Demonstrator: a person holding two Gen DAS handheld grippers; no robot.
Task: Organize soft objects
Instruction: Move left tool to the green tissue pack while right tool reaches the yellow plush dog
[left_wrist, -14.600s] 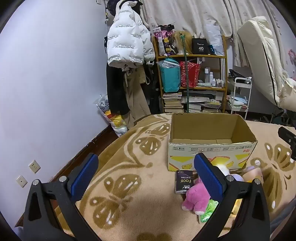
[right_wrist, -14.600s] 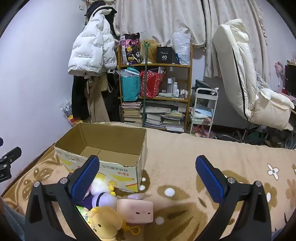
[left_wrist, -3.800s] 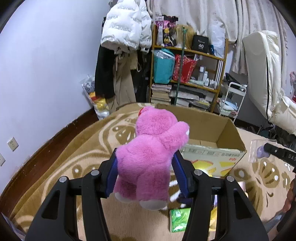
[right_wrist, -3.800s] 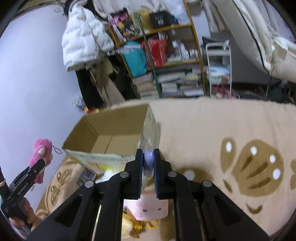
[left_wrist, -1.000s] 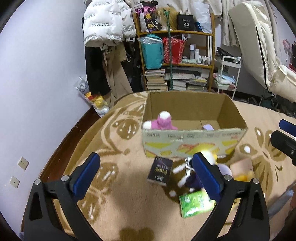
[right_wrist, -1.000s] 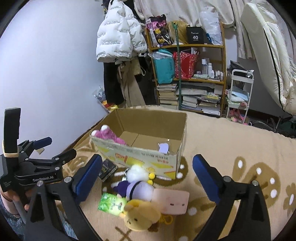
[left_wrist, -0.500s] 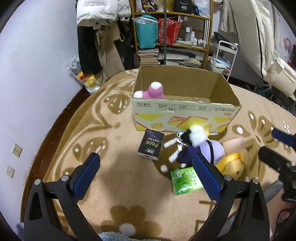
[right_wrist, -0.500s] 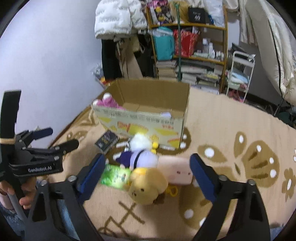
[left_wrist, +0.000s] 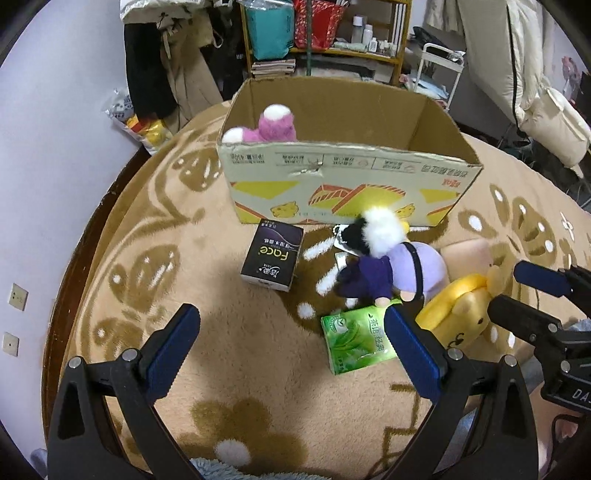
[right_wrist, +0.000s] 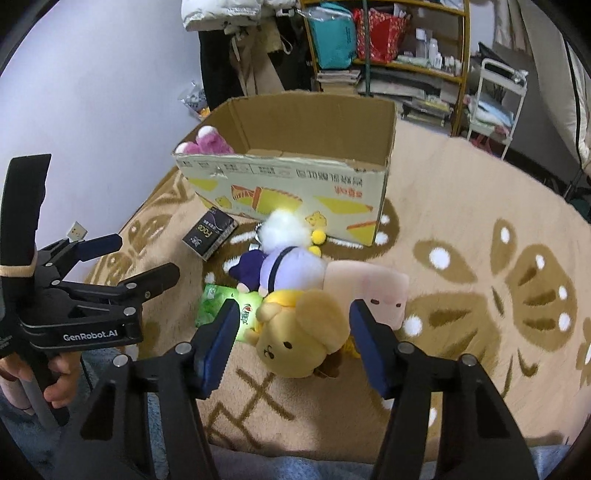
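A cardboard box (left_wrist: 343, 162) (right_wrist: 291, 177) stands on the beige blanket with a pink plush (left_wrist: 266, 127) (right_wrist: 207, 144) in its left corner. In front lie a purple and white plush (left_wrist: 391, 266) (right_wrist: 288, 258), a yellow dog plush (left_wrist: 458, 314) (right_wrist: 303, 332), a pink block plush (right_wrist: 369, 288), a green tissue pack (left_wrist: 354, 332) (right_wrist: 214, 302) and a black tissue pack (left_wrist: 273, 258) (right_wrist: 208, 236). My right gripper (right_wrist: 295, 328) is open, its fingers on either side of the yellow dog's head. My left gripper (left_wrist: 291, 343) is open and empty above the blanket, left of the green pack.
A shelf (right_wrist: 388, 55) full of bags and books, a hanging coat (left_wrist: 147, 66) and a white cart (right_wrist: 495, 99) stand behind the bed. The bed edge and dark floor (left_wrist: 88, 236) run along the left by the wall.
Both grippers have dropped lower and closer to the toys. The right gripper's fingers have narrowed and now flank the yellow dog plush.
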